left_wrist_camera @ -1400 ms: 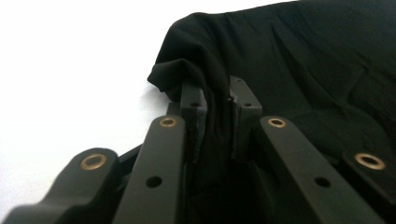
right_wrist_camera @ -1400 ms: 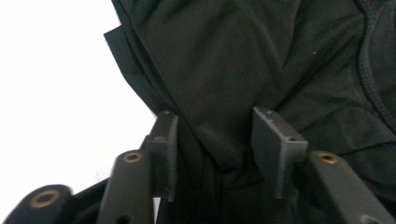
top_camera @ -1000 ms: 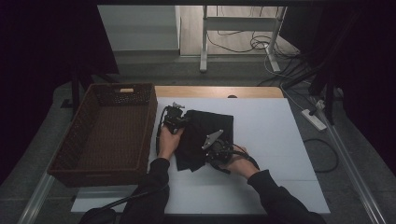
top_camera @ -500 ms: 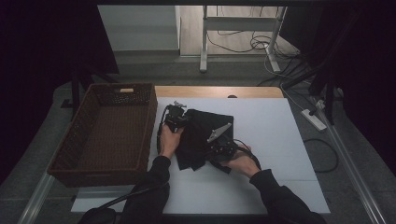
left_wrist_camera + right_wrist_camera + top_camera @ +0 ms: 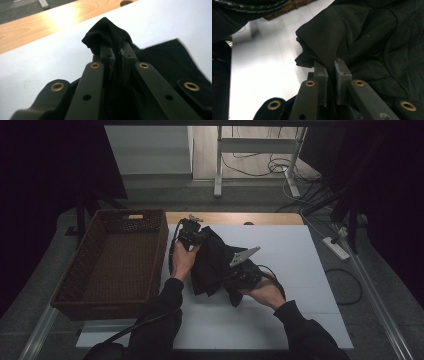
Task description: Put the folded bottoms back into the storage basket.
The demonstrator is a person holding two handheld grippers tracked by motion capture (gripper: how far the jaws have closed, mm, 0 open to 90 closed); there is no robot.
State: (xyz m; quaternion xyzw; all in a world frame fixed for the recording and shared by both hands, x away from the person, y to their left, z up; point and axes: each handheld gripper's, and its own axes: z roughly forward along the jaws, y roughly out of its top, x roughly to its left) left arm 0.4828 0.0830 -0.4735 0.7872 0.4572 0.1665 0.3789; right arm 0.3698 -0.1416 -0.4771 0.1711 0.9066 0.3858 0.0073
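A black cloth garment (image 5: pixel 212 262) hangs bunched between both hands above the white table top (image 5: pixel 300 250). My left gripper (image 5: pixel 192 236) holds its upper left part; in the left gripper view the jaws are shut on a peaked fold of the black cloth (image 5: pixel 107 37). My right gripper (image 5: pixel 235 275) grips the lower right part; in the right gripper view its pads (image 5: pixel 320 75) pinch a fold of the same cloth (image 5: pixel 352 37). Most of the garment droops between the two grippers, touching the table.
A brown wicker basket (image 5: pixel 85 270) stands at the left of the table. A strip of bare wood (image 5: pixel 235 217) runs along the far edge. Table legs and cables lie on the floor beyond, and a power strip (image 5: pixel 336 247) lies at the right.
Both grippers have risen and pulled the black cloth up off the table; it was lying flatter a second ago. The right hand has shifted slightly right.
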